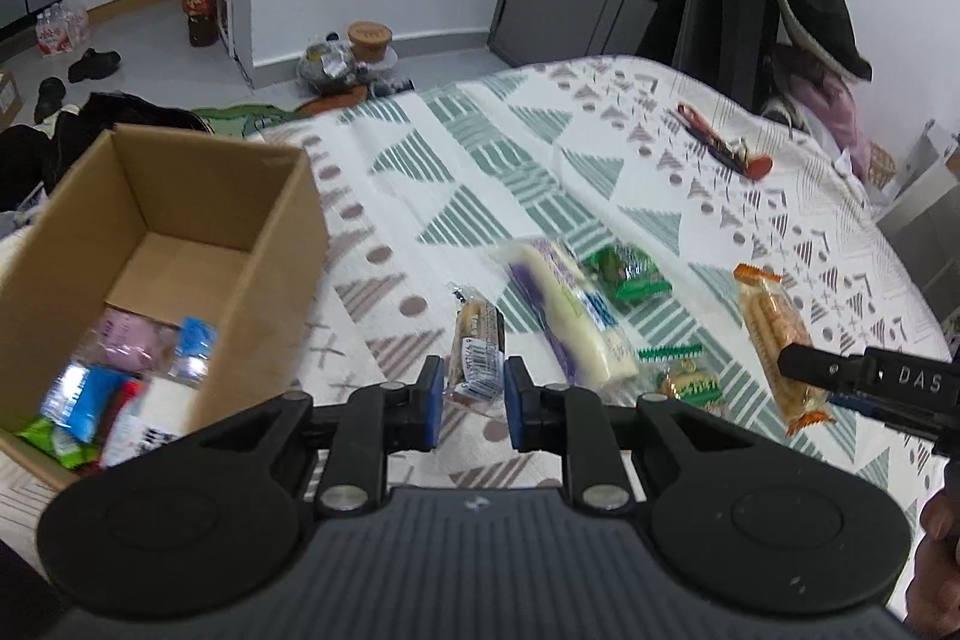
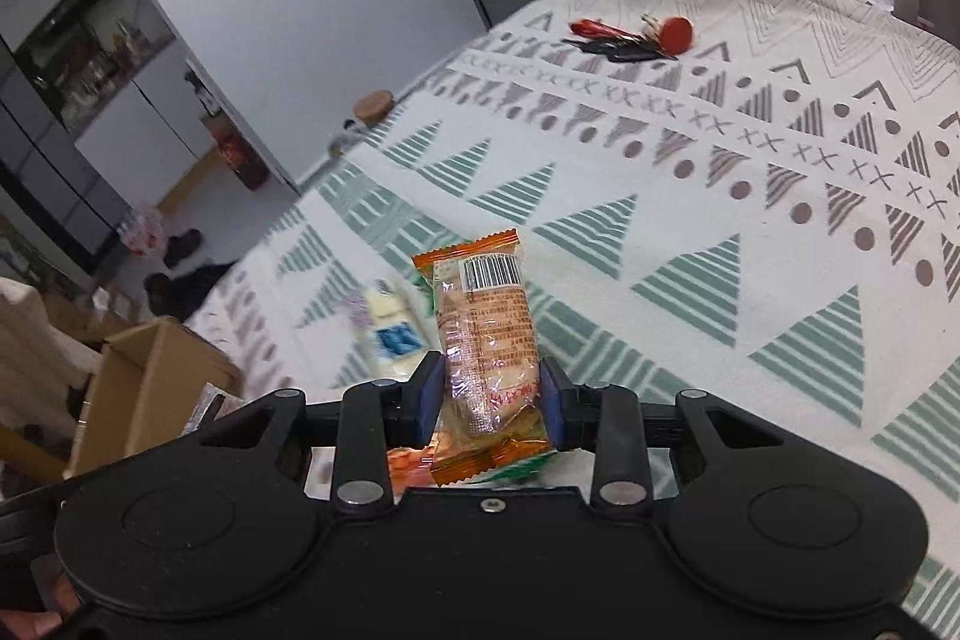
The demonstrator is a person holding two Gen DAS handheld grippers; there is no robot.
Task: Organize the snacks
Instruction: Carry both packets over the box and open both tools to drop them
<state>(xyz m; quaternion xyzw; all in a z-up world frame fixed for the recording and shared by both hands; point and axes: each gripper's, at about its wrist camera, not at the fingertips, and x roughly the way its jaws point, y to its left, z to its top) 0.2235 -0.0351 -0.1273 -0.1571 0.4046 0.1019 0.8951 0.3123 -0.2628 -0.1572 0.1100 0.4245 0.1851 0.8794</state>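
On the patterned cloth (image 2: 660, 232), right claw (image 2: 492, 409) clamps an orange-edged, barcoded snack (image 2: 486, 328); left claw (image 1: 474, 400) seemingly apart.

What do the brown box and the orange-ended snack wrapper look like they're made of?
The box looks like plain corrugated cardboard: matte brown, with folded flaps and stiff straight walls. The orange-ended snack wrapper, between the right gripper's fingers, seems to be thin glossy plastic film: it is see-through in the middle, glints with light, and has crimped zigzag ends and a printed barcode.
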